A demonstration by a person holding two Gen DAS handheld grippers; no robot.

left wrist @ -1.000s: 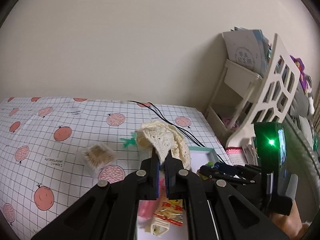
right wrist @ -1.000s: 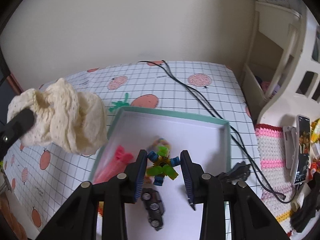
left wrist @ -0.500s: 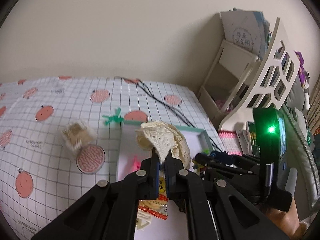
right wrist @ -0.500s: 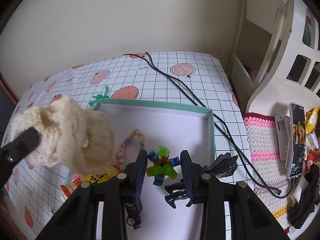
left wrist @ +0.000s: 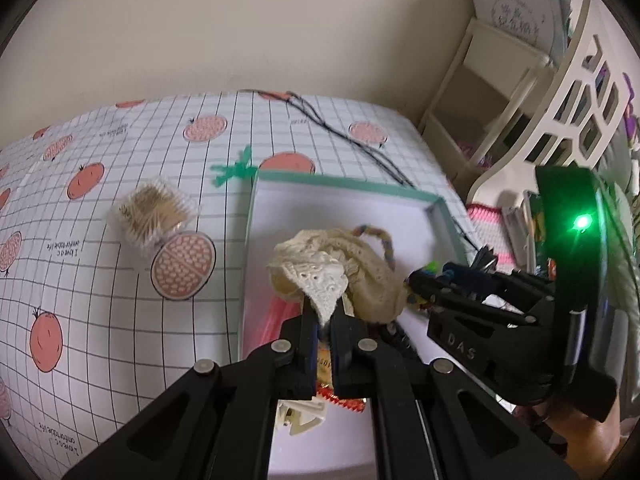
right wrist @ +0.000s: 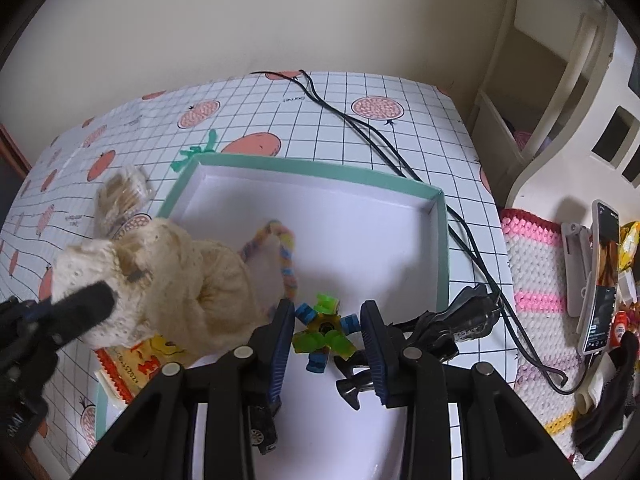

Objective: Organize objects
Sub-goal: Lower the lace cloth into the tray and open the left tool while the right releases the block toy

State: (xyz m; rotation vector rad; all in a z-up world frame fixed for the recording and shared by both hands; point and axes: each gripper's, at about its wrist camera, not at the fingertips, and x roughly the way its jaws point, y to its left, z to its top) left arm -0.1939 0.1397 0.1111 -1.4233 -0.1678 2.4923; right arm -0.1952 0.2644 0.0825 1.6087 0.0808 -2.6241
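Observation:
A shallow white tray with a teal rim (right wrist: 320, 176) lies on the fruit-print tablecloth. My left gripper (left wrist: 324, 312) is shut on a cream lace cloth (left wrist: 340, 276), which hangs bunched over the tray's left half. The same cloth (right wrist: 180, 280) fills the left of the right wrist view. My right gripper (right wrist: 326, 316) is shut on a small green and blue toy (right wrist: 324, 332), held just above the tray floor near its front. In the left wrist view the right gripper (left wrist: 420, 284) sits close to the right of the cloth.
Inside the tray lie a colourful braided loop (right wrist: 286, 256), a black toy car (right wrist: 262, 428) and a yellow and red snack packet (right wrist: 136, 360). A dark toy figure (right wrist: 452, 324) rests at its right wall. A toothpick box (left wrist: 154, 216) stands left of the tray. Black cables (right wrist: 380, 140), a phone (right wrist: 604, 276) and a white shelf (left wrist: 500, 92) lie right.
Both grippers have sunk toward the tray and tipped further down. The cloth has come in over the tray's left half, and the toy has stayed between the right fingers.

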